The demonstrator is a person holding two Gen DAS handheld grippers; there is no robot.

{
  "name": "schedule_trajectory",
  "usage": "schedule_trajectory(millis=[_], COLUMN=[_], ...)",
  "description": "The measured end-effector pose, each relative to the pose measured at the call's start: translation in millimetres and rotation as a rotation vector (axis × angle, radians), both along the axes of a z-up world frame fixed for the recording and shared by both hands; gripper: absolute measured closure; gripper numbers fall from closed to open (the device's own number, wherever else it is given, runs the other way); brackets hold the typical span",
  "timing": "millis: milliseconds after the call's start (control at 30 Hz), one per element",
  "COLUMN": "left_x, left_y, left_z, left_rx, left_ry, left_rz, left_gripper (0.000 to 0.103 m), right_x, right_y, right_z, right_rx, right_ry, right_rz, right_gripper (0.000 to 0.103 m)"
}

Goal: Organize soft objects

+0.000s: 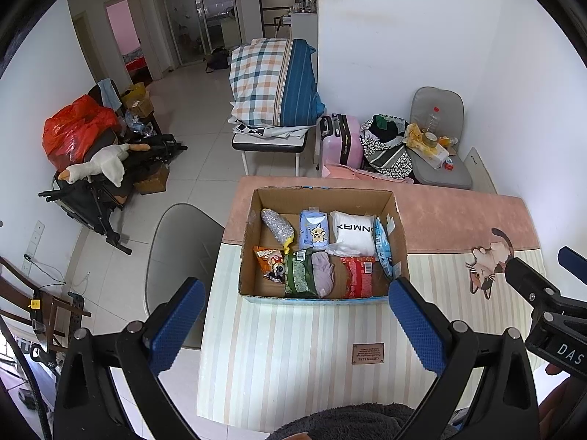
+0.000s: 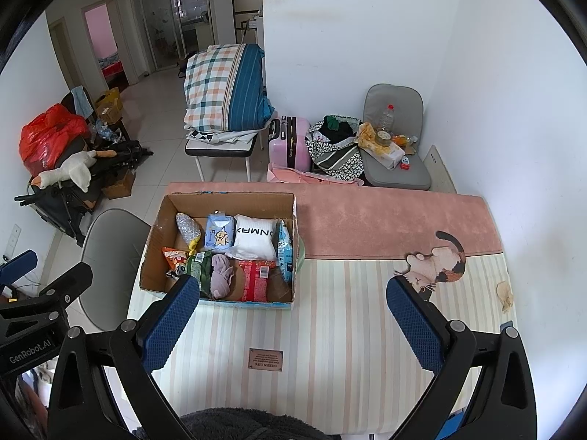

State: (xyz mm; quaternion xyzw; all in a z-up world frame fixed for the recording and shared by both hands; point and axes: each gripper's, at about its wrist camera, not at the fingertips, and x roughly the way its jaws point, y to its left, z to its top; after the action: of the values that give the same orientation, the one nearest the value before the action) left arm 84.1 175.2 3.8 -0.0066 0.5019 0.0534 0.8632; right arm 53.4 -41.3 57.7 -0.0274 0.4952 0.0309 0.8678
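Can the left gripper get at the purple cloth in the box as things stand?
Probably yes: the left gripper is open and empty, the cardboard box has no lid, and the purple cloth lies uncovered near its front wall.

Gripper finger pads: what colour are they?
Blue and textured, on black frames; clearest in the right wrist view, on the right gripper pads.

I see a lived-in home: tiled floor, a folded plaid quilt on a bench, a pink suitcase, a plush goose, and bedroom doorways behind.
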Motion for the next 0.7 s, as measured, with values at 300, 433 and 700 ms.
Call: schedule_trajectory(millis=[300,433,700], left_x=[0,1,1], left_y=[0,0,0], left_z=[-1,0,1], left_rx=[0.000,0.000,0.002], left_ry=[0.000,0.003,0.001], left_rz=[-0.001,-0.004,-0.004], left_gripper=[0.000,0.000,0.000], right_x=[2,5,7], right_y=[-1,-1,-2], right_z=[6,11,14], right_rx=[-0.003,-0.009,-0.012], right_ry=[-0.005,-0.009,-0.015], right_rz=[-0.001,-0.002,-0.007], right_gripper=[0.000,0.000,0.000])
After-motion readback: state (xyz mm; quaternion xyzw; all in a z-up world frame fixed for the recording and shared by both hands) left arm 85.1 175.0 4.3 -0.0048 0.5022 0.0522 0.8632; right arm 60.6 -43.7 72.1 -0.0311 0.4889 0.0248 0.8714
